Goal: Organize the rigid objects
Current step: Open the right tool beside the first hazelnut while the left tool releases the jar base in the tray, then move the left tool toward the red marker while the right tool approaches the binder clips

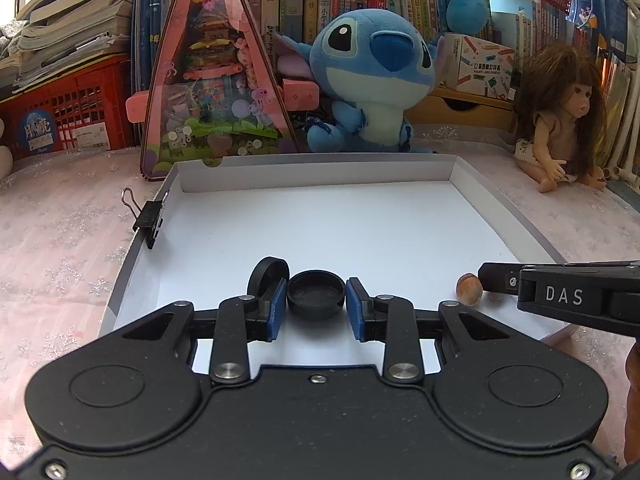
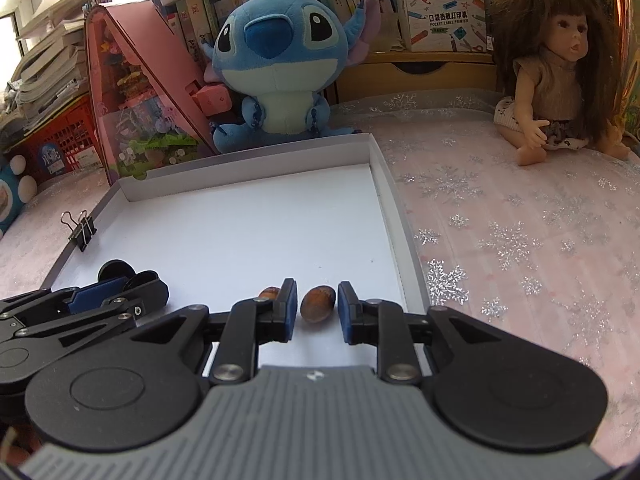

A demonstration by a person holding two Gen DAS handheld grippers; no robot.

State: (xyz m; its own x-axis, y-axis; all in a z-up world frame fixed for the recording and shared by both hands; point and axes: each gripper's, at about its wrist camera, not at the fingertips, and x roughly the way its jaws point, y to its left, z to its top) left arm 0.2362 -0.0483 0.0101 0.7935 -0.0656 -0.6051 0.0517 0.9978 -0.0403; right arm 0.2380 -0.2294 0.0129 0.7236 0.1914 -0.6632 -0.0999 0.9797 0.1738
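- The left gripper (image 1: 316, 306) hovers low over the near end of a white tray (image 1: 360, 232), its blue pads (image 1: 276, 308) spread either side of a black cap (image 1: 316, 294) without touching it.
- A second black cap (image 1: 266, 274) stands on edge just behind the left pad.
- The right gripper (image 2: 317, 310) is parted around a brown nut (image 2: 318, 303) lying on the tray floor, gaps on both sides.
- Another nut (image 2: 269, 293) lies just beside its left finger.
- A binder clip (image 1: 151, 218) grips the tray's left wall.
- A blue plush (image 1: 372, 80) and a doll (image 1: 560, 120) sit behind on the table (image 1: 60, 240).
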